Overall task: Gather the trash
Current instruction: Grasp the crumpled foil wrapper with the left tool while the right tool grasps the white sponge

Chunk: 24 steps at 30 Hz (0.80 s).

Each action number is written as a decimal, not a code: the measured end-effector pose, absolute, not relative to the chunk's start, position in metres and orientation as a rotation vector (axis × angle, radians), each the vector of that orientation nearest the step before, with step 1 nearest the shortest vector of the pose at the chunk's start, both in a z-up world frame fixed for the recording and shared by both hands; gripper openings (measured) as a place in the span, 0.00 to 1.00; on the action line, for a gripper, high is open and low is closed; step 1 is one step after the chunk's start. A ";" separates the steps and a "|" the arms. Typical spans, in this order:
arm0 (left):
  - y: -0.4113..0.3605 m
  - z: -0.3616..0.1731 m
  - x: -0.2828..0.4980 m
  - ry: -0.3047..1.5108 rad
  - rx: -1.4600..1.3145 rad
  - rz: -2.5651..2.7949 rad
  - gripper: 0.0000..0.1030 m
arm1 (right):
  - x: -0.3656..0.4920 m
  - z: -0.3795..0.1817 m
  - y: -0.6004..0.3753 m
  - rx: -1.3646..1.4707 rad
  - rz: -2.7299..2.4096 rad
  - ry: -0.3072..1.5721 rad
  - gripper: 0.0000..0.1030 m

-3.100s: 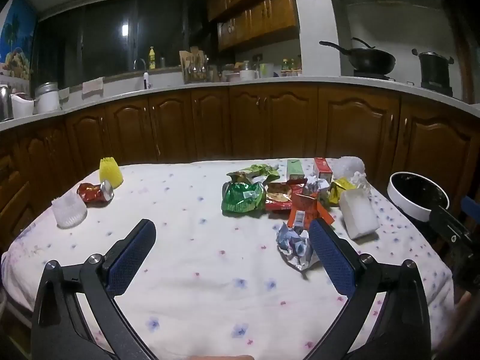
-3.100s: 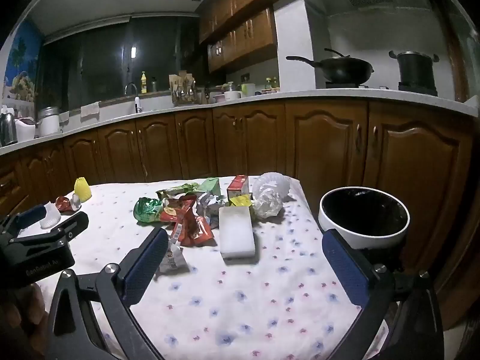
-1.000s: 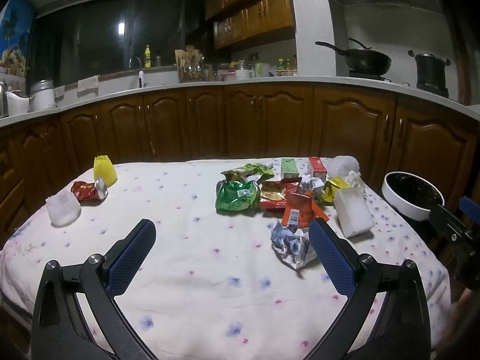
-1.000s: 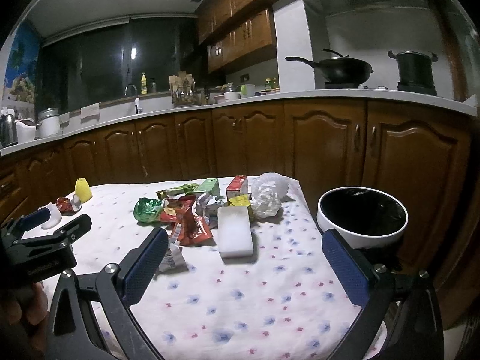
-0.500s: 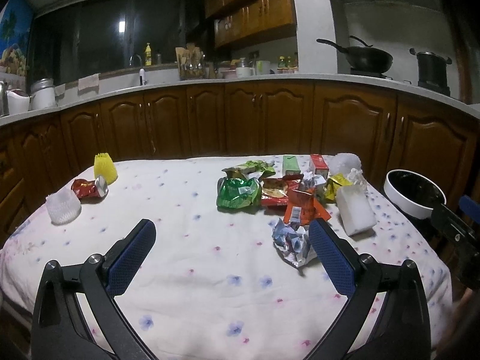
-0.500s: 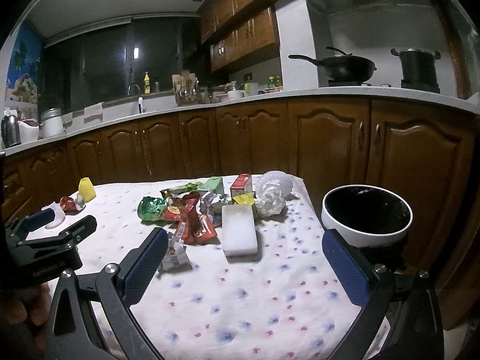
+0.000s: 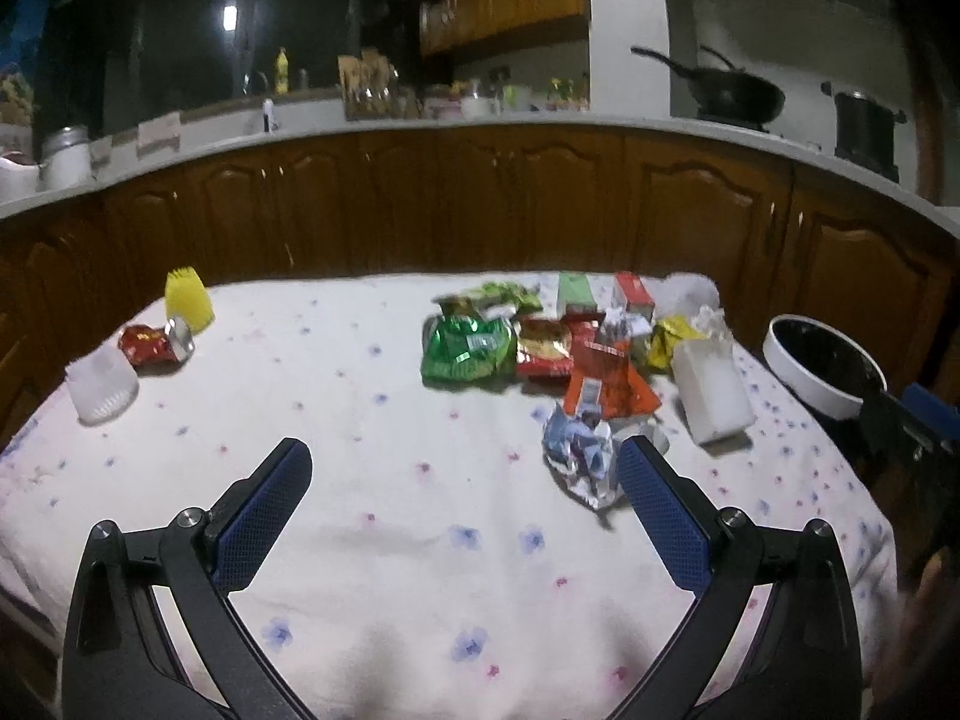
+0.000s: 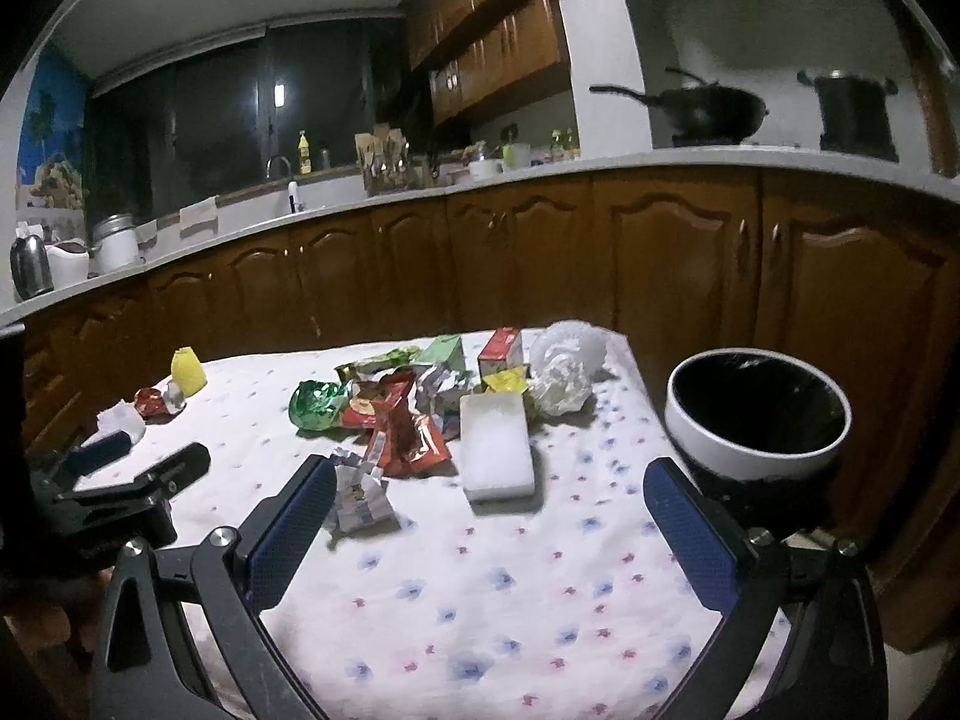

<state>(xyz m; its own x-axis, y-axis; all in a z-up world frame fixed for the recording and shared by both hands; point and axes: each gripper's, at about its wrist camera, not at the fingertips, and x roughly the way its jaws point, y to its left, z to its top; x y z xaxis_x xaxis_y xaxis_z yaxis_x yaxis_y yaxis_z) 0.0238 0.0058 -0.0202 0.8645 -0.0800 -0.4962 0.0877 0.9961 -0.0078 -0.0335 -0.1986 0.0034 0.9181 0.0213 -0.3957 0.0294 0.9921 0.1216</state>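
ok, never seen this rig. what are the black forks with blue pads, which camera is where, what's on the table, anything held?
No robot here: a person holds a two-finger gripper in each hand, each with a fisheye camera looking along its fingers. One picture comes from the left gripper, the other from the right gripper. Both have their jaws wide open and hold nothing. On the flowered tablecloth lie a pile of snack wrappers, a crumpled foil wrapper, a white block and a wad of white plastic; at the far left, a crushed red can. A white-rimmed trash bin stands beside the table.
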 end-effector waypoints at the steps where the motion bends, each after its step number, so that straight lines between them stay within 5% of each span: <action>1: 0.005 -0.023 0.028 0.543 0.007 -0.106 1.00 | -0.030 0.003 -0.200 0.132 0.002 0.421 0.99; 4: -0.001 -0.031 0.040 0.609 -0.001 -0.159 0.83 | -0.017 -0.001 -0.207 0.157 0.024 0.465 0.94; 8: -0.014 -0.039 0.062 0.698 -0.017 -0.236 0.75 | 0.008 -0.010 -0.216 0.198 0.052 0.549 0.76; 11: -0.023 -0.043 0.077 0.754 -0.039 -0.288 0.64 | 0.027 -0.018 -0.222 0.224 0.066 0.608 0.75; 24: -0.048 -0.064 0.121 0.879 -0.073 -0.415 0.54 | 0.099 -0.049 -0.228 0.263 0.142 0.790 0.69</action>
<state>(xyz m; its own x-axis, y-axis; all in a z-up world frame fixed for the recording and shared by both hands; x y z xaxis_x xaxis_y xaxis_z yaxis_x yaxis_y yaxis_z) 0.1211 -0.0477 -0.0643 0.5634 -0.3822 -0.7324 0.3226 0.9179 -0.2309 0.0986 -0.2280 -0.0491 0.6969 0.2234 -0.6815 -0.0276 0.9579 0.2857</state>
